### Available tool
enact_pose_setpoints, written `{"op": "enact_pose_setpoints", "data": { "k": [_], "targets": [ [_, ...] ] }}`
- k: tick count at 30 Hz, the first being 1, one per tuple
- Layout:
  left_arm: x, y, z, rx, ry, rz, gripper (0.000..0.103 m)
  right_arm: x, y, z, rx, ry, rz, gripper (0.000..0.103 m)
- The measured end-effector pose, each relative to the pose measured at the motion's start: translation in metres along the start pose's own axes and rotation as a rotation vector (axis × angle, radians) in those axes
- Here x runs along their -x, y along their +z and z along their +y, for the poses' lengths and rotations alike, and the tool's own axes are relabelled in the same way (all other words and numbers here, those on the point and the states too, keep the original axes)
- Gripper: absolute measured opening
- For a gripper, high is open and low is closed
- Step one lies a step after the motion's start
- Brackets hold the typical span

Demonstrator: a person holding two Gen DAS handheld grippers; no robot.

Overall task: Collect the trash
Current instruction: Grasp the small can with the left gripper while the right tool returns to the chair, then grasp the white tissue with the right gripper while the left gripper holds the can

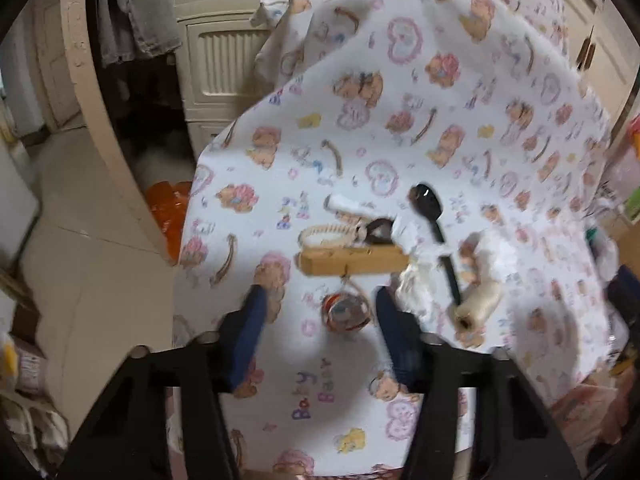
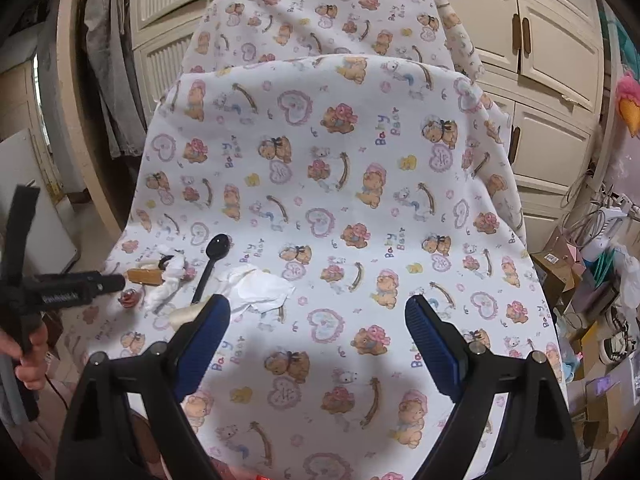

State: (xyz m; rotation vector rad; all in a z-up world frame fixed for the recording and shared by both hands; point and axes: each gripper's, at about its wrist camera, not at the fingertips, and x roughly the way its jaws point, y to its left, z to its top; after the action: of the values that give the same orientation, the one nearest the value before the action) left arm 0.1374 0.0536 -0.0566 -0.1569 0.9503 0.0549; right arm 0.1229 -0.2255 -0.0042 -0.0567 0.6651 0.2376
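Bare cloth (image 2: 360, 184) lies open rightward; wooden block (image 1: 354, 261), black spoon (image 1: 434, 224) and tissue (image 2: 260, 288) crowd the left.

Home, cluttered bedroom or storage room.
I see cream louvred wardrobe doors (image 2: 552, 52) along the far wall, clothes (image 1: 140, 8) hanging far left, a baby-bear print sheet (image 2: 340, 184) over the work surface, tiled floor (image 1: 80, 240) left, boxes and bags (image 2: 592, 276) piled right.

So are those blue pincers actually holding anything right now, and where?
Nothing is held. The left gripper hangs open over a small crumpled wrapper, not touching it. The right gripper is open over bare cloth.
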Motion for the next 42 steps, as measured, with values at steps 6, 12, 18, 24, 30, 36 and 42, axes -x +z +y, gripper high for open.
{"op": "enact_pose_setpoints", "data": {
  "k": [6,12,18,24,30,36,42],
  "targets": [
    [-0.014,-0.008,-0.016,-0.058,-0.062,0.034,0.046,-0.007,-0.001,0.003,0.004,0.006,0.019,0.088],
    [-0.021,-0.008,-0.025,-0.082,-0.049,0.04,0.05,-0.005,0.003,0.005,-0.006,0.019,0.009,0.088],
    [-0.018,-0.01,-0.03,-0.116,-0.071,0.035,0.017,-0.009,0.004,0.004,-0.017,0.015,0.017,0.088],
    [0.02,-0.003,-0.019,-0.069,-0.084,-0.063,0.013,-0.017,0.005,0.006,-0.027,0.073,0.048,0.088],
    [0.041,0.009,0.003,0.023,-0.125,-0.078,0.013,-0.047,0.012,0.03,-0.025,0.135,0.127,0.083],
    [0.02,0.002,-0.013,-0.048,-0.087,0.008,0.013,-0.089,0.014,0.044,-0.115,0.12,0.216,0.071],
    [0.02,0.001,-0.011,-0.001,-0.166,0.015,0.013,-0.117,0.007,0.07,-0.063,0.084,0.271,0.041]
  ]
}}
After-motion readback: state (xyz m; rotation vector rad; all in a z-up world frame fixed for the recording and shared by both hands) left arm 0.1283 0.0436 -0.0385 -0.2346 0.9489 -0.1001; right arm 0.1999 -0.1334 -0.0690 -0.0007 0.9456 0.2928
